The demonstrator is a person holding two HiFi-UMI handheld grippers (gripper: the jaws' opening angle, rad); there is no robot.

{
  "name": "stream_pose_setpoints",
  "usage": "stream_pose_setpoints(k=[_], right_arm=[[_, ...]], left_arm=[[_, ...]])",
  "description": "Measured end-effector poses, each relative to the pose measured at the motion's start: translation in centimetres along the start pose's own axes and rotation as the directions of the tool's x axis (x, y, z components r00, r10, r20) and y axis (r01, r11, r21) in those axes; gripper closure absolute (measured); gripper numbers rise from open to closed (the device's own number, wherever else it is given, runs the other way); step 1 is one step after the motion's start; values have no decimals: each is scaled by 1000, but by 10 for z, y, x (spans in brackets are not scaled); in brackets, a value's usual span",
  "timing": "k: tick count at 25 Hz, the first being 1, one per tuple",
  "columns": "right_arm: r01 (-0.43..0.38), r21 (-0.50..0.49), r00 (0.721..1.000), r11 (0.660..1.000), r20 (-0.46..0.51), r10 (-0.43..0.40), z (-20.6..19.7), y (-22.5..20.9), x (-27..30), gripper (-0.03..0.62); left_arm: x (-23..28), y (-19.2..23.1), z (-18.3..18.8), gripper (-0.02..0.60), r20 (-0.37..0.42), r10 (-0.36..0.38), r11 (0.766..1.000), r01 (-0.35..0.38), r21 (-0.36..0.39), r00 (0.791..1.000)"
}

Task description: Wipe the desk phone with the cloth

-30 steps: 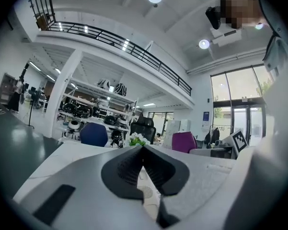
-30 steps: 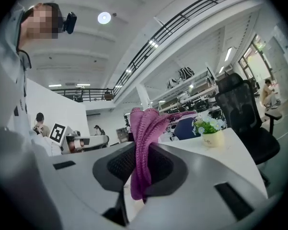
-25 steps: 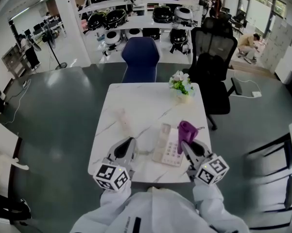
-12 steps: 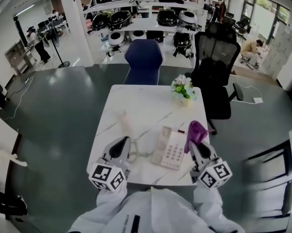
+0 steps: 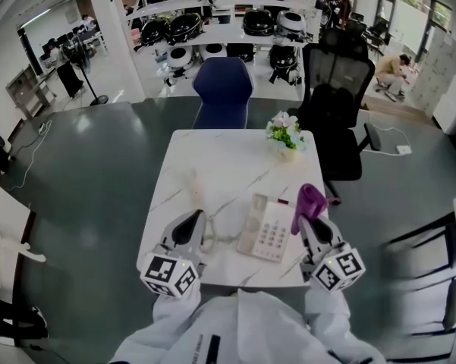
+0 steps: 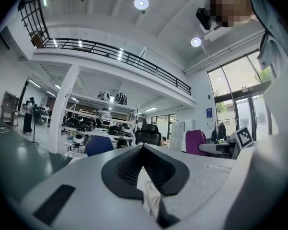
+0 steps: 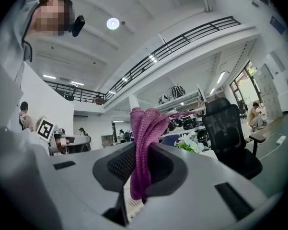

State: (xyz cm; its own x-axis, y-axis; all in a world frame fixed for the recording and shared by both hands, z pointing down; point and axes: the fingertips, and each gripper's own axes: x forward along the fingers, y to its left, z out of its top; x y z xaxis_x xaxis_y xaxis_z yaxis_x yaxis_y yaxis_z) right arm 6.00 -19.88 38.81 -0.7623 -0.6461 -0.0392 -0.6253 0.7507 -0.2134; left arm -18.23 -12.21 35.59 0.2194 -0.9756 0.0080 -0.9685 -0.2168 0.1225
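A white desk phone (image 5: pixel 264 228) lies on the marble table (image 5: pixel 220 158), its handset (image 5: pixel 253 222) along its left side. My right gripper (image 5: pixel 311 220) is shut on a purple cloth (image 5: pixel 309 201) that sticks up above its tips, just right of the phone. In the right gripper view the cloth (image 7: pixel 144 147) hangs pinched between the jaws. My left gripper (image 5: pixel 195 230) sits left of the phone, tilted upward, jaws closed together with nothing between them; in the left gripper view its tips (image 6: pixel 143 149) meet.
A vase of flowers (image 5: pixel 285 133) stands at the table's far right. A pale object (image 5: pixel 195 186) lies left of centre. A blue chair (image 5: pixel 223 91) and a black office chair (image 5: pixel 337 105) stand beyond the table.
My right gripper has shifted right and slightly away with the cloth, from over the phone's right edge to beside it. The left gripper has barely moved.
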Motion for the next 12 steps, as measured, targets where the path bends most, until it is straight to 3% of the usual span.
stream_pose_setpoints(k=[12], right_arm=[[7, -18, 1000, 1000, 5, -7, 4, -4, -3, 553]], left_arm=[[5, -7, 0, 584, -2, -8, 1000, 8, 2, 1000]])
